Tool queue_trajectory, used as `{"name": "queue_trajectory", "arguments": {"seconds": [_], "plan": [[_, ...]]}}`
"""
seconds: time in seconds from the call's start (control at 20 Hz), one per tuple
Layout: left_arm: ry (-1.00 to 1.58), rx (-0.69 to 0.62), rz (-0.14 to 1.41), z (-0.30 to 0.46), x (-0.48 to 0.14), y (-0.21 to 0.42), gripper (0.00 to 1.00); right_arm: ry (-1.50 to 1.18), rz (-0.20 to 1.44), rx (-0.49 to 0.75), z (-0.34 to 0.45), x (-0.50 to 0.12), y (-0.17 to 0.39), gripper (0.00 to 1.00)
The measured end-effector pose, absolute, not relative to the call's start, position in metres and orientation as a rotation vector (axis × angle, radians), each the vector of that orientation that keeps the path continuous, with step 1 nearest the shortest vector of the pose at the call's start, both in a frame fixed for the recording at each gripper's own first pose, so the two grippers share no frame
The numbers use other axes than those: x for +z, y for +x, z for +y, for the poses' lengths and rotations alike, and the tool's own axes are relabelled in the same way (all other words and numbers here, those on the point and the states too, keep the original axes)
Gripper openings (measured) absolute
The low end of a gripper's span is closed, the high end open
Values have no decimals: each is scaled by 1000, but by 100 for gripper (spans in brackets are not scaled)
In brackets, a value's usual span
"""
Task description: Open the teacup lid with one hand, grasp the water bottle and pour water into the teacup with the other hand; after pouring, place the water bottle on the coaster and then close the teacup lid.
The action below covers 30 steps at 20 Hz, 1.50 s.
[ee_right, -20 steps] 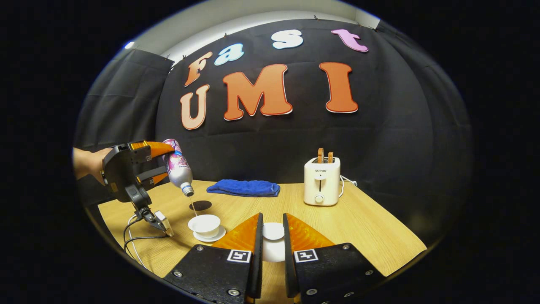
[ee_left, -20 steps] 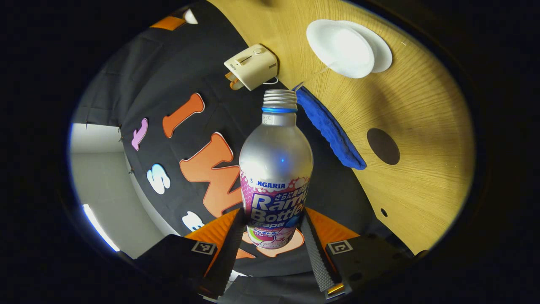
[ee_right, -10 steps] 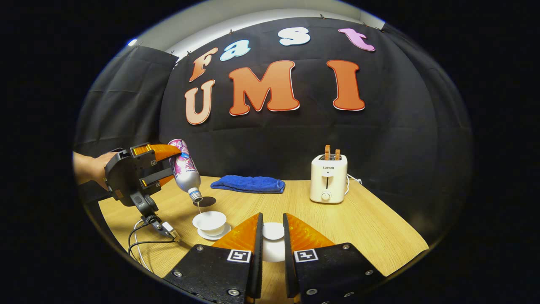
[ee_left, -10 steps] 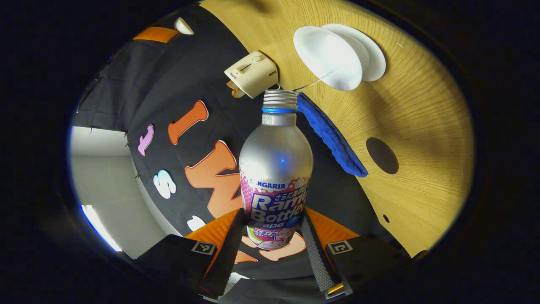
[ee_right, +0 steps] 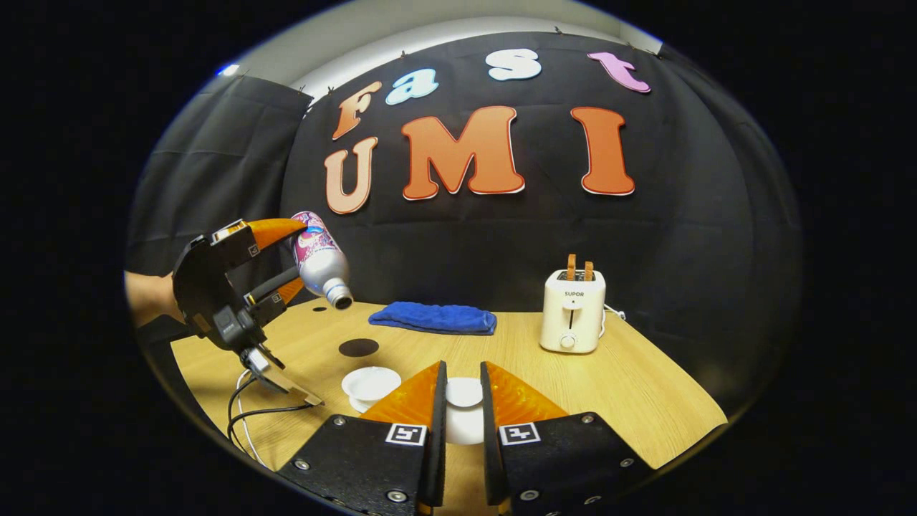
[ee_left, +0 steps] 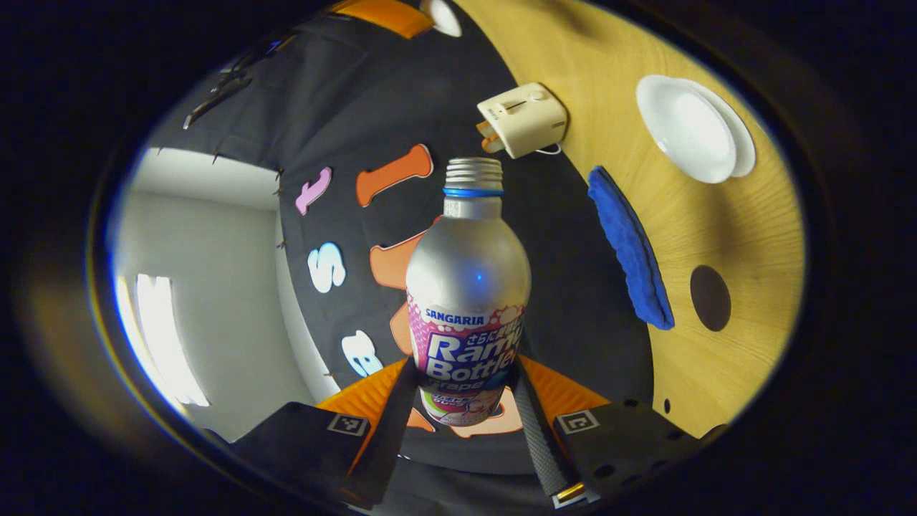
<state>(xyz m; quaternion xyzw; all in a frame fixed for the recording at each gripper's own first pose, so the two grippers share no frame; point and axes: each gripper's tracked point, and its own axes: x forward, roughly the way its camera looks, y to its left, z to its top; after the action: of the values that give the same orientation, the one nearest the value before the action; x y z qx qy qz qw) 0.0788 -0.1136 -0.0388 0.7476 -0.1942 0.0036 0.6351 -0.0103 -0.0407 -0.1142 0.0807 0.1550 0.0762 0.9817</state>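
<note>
I have just pulled the silver aluminium water bottle with the pink label up and back from the white porcelain teacup. A moment ago its open mouth hung low over the cup with a thin stream falling; now the stream is gone and the bottle sits higher, its neck only slightly below level and pointing toward the blue folded towel. In the left gripper view the cup on its saucer has slid off to the far right, well apart from the bottle's threaded neck.

My left gripper is clamped on the labelled lower body of the bottle, a finger pressed on each side. My right gripper has not moved: its fingers are drawn close around the small white teacup lid, held above the light wooden table.

I judge the pouring finished. Next comes righting the bottle and setting it on the dark round coaster, which lies just beyond the cup, between it and the towel. I cannot tell how much water the cup holds. The cream toaster stands well clear on the right.
</note>
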Motion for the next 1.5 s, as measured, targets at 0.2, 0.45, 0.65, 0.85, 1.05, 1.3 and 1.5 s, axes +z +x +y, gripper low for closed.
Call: {"name": "queue_trajectory", "arguments": {"seconds": [0.2,0.45,0.65,0.85,1.05,1.3,1.5], "plan": [[1419,75,-333,-80,-22,90,80,145,291,169,-34,-104,-5,23],[1146,113,-281,-67,-14,97,75,123,273,185,-25,-95,-1,23],[937,100,-241,-67,-11,100,80,121,267,193,-18,-92,6,23],[677,76,-179,-66,-16,104,84,109,263,211,-9,-92,15,23],[379,38,-98,-64,-28,118,80,118,259,224,1,-93,26,23],[134,-16,32,-55,-71,139,76,118,272,232,11,-100,38,23],[4,-39,148,-55,-124,162,80,120,291,238,18,-109,44,23]]}}
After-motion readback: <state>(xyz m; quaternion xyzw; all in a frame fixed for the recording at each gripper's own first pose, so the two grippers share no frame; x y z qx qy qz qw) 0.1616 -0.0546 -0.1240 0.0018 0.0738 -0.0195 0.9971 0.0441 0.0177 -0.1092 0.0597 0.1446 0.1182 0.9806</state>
